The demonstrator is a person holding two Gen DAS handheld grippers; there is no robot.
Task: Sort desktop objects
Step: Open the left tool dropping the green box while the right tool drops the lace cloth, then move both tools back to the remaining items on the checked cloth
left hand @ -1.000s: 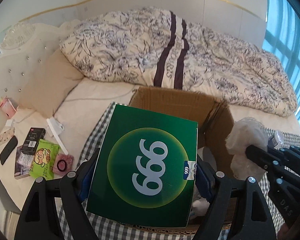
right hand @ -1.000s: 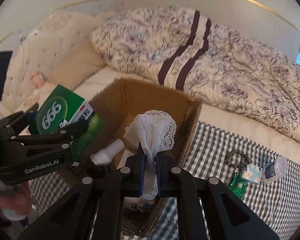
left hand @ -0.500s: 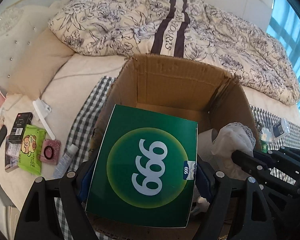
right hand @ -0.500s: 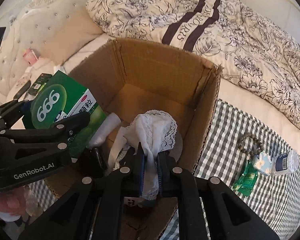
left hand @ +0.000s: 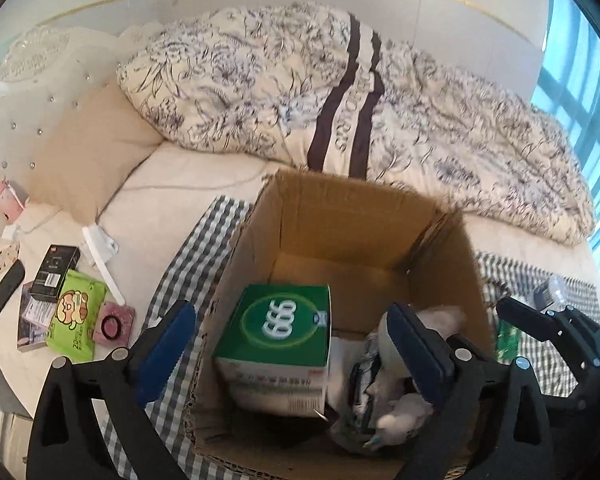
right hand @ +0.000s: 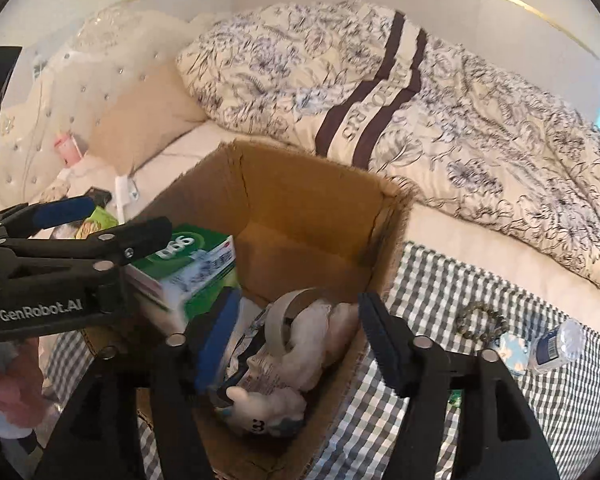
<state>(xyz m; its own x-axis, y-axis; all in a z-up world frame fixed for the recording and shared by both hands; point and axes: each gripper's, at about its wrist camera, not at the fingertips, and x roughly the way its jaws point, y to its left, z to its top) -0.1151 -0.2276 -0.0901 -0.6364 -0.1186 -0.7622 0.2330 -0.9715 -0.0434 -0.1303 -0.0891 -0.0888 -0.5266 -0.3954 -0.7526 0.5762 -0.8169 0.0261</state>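
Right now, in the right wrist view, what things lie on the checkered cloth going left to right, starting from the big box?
cardboard box → bead bracelet → small blue packet → plastic bottle

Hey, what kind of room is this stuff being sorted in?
Most likely a bedroom. The cardboard box sits on a checked cloth spread over a bed, with a floral duvet bunched behind it, a beige pillow and a tufted headboard to the left.

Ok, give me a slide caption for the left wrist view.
Open left tongs above the cardboard box, green 999 box lying inside beside white lace cloth.
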